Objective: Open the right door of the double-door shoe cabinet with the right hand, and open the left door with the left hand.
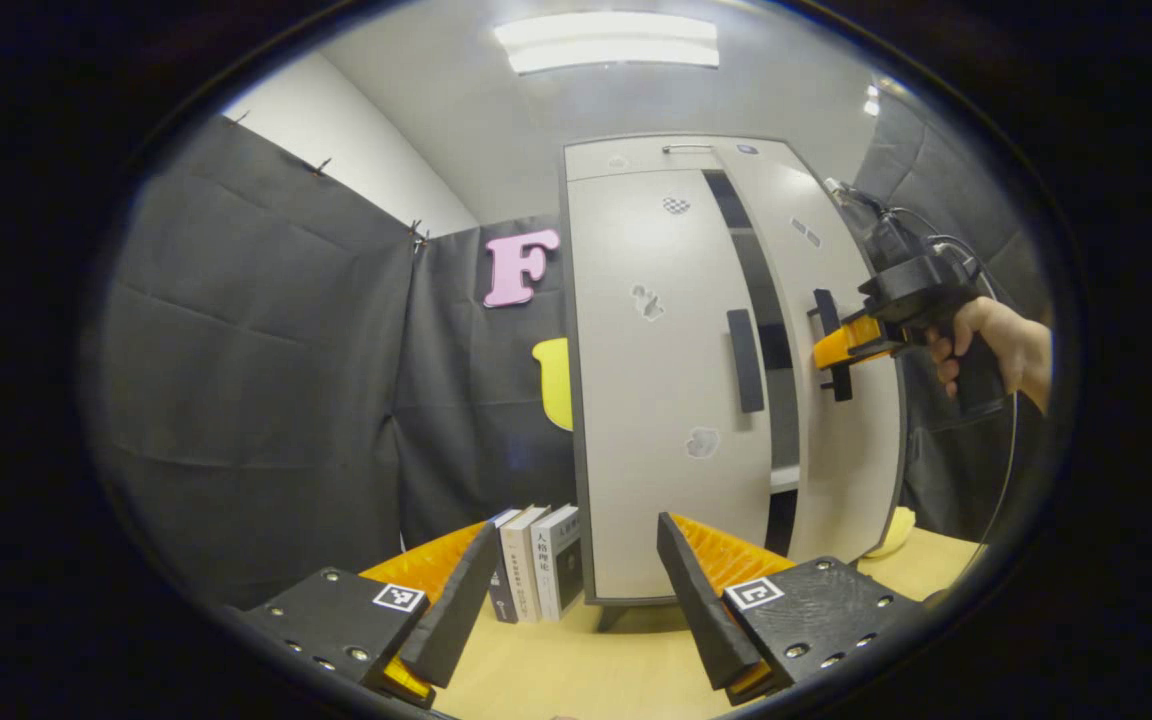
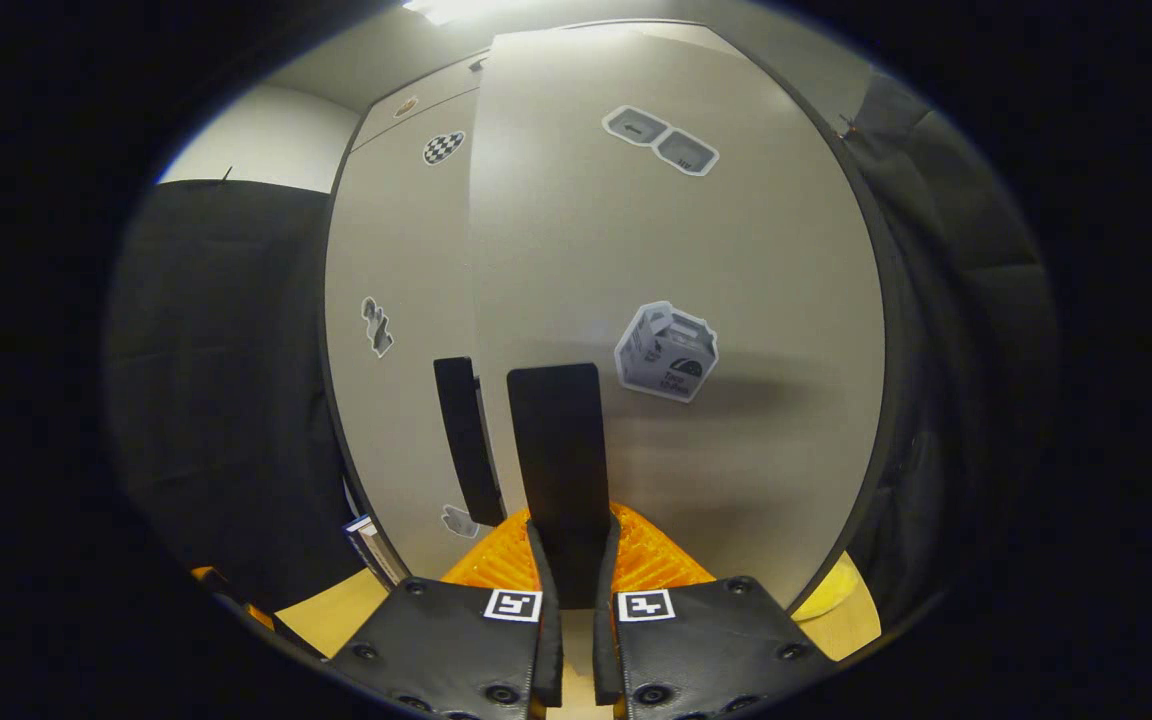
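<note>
A pale grey double-door shoe cabinet stands on a wooden table. Its right door is swung partly out, leaving a dark gap beside the closed left door. In the left gripper view my right gripper, held by a hand, grips the right door's dark handle. In the right gripper view my right gripper is shut on that handle, with the right door close ahead. My left gripper is open, low and in front of the cabinet, away from the left door's handle.
Three books stand upright on the wooden table just left of the cabinet. Black cloth walls enclose the booth on the left and right. A yellow object lies by the cabinet's right foot.
</note>
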Demonstrator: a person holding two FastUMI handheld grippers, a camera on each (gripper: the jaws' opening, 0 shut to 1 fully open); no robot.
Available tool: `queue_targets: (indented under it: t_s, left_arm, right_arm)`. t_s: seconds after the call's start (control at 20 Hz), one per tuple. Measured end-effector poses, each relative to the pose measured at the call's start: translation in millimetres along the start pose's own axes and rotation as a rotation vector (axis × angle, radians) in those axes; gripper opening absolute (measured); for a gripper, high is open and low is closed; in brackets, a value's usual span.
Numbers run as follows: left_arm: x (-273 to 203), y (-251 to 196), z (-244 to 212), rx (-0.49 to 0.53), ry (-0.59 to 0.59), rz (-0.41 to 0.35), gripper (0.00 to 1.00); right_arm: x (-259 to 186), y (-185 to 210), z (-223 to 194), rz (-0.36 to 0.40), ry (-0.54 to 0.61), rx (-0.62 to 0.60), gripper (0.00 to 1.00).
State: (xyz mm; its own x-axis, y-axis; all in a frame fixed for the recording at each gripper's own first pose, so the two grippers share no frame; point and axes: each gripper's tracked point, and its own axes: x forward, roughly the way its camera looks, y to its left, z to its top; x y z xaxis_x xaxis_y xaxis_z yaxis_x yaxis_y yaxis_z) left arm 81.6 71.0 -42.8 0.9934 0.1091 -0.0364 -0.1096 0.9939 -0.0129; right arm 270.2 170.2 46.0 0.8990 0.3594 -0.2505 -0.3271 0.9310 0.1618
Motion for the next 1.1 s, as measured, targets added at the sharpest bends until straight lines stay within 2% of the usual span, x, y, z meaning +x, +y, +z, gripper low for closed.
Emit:
queue_targets:
  t_s: [0.1,0.45,1.05,1.1]
  left_arm:
    - [-5,-6,5,0.004,-0.003,0.001,0.92]
    - [-20,-37,24,0.025,-0.028,-0.02,0.92]
    - [-29,-89,37,0.02,-0.047,-0.08,0.93]
    - [-30,-93,37,0.02,-0.044,-0.084,0.93]
  right_arm:
    - [-4,0,0,0.018,0.005,-0.012,0.14]
    - [-17,-4,10,0.064,0.01,-0.015,0.13]
    - [-35,-17,13,0.074,0.008,-0.017,0.14]
    - [-38,-19,12,0.075,0.01,-0.015,0.1]
